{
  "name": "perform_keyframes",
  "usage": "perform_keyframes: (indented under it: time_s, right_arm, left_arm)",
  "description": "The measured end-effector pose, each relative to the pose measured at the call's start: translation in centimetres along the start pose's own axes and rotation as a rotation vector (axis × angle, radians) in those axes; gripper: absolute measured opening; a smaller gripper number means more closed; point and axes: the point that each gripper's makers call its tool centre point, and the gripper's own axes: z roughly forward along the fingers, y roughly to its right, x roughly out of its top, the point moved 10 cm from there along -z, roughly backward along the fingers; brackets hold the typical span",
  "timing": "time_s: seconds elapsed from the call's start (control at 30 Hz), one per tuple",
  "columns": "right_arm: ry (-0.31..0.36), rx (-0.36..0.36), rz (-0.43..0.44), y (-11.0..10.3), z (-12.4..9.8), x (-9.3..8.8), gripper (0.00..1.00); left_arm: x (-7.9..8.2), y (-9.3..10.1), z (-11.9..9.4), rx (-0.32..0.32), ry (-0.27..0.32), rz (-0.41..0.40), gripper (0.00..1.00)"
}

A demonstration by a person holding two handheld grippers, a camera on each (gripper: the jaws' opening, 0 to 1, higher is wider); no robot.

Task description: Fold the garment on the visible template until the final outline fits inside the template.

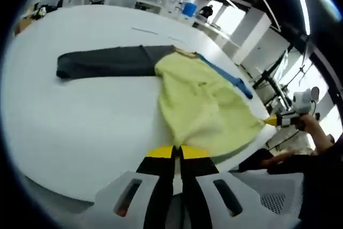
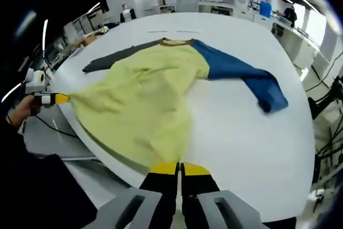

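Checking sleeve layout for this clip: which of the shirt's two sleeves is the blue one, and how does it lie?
The blue sleeve runs from the collar toward the table's far side, cuff bent; the other sleeve is dark grey.

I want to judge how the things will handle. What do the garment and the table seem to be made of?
The garment looks like soft knit fabric, matte, likely cotton or fleece: it wrinkles and drapes over the table edge. Its body is pale yellow, with one grey sleeve and one blue sleeve. The table looks like a hard, smooth white board, perhaps laminate, with a faint sheen; the exact material is not clear.
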Motion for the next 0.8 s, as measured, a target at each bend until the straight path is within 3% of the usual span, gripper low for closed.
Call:
perform_keyframes:
  time_s: [0.23,0.47,0.8]
  right_arm:
    - [-0.028,-0.082,-0.01,-0.3,0.8,-2.0,0.0]
    - [-0.076,-0.087,0.019,-0.3,1.5,-3.9,0.0]
    - [-0.083,-0.093,0.056,0.3,1.9,-4.2,0.0]
  left_arm:
    - [-1.5,0.0,0.4,0.013,-0.087,-0.017,0.01]
    - [-2.5,-0.2,0.5,0.043,-0.146,0.002,0.01]
    - [-3.3,-0.4,0.8,0.08,-0.208,0.05,0.0]
